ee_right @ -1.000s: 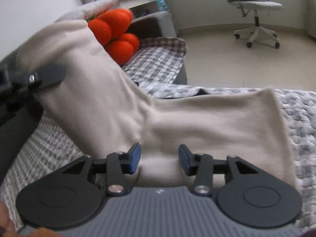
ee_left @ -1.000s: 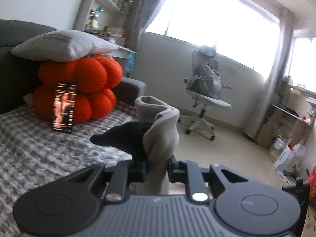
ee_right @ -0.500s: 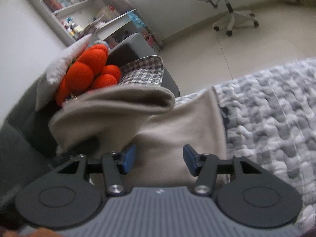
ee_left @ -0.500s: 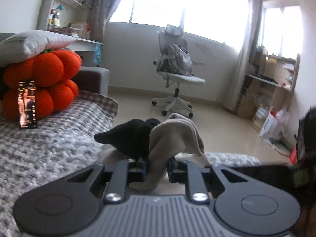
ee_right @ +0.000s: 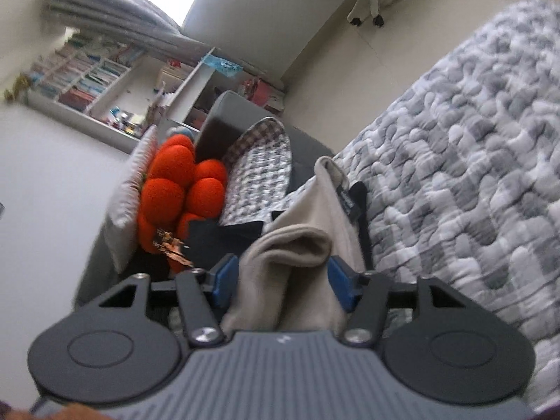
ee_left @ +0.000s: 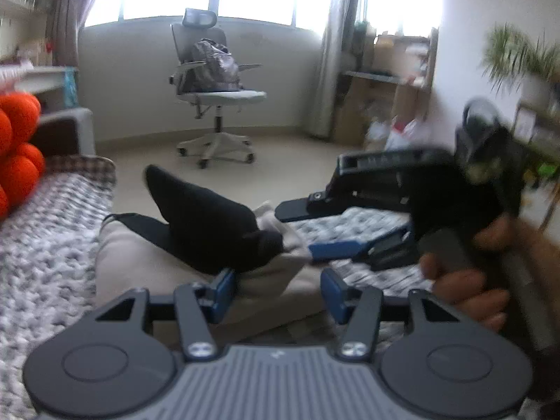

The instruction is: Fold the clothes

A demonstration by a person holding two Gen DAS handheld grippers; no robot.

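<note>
Left gripper (ee_left: 274, 288): jaws opening, blue pads now spread clear of the cloth; one second ago pinched shut on an upright bunch of the beige garment (ee_left: 147, 273). Garment now lowered onto the grey-and-white quilt (ee_left: 38, 245), folded portion lying between the pads without contact. Black sleeve section (ee_left: 206, 224) draped across the top of the fold.

Right gripper (ee_right: 280, 281): jaws opening, wider than one second ago. Rolled fold of the beige garment (ee_right: 297, 245) sits between the pads; pad contact cannot be determined. View rolled markedly against the earlier frame. Same tool visible in the left wrist view (ee_left: 325, 227), held by a hand (ee_left: 469, 280), fingers apart beside the garment.

Small dark label (ee_right: 346, 203) at the garment edge: text unreadable. Orange pumpkin cushion (ee_right: 178, 192) behind, upright phone (ee_right: 171, 245) against it, screen content illegible.
</note>
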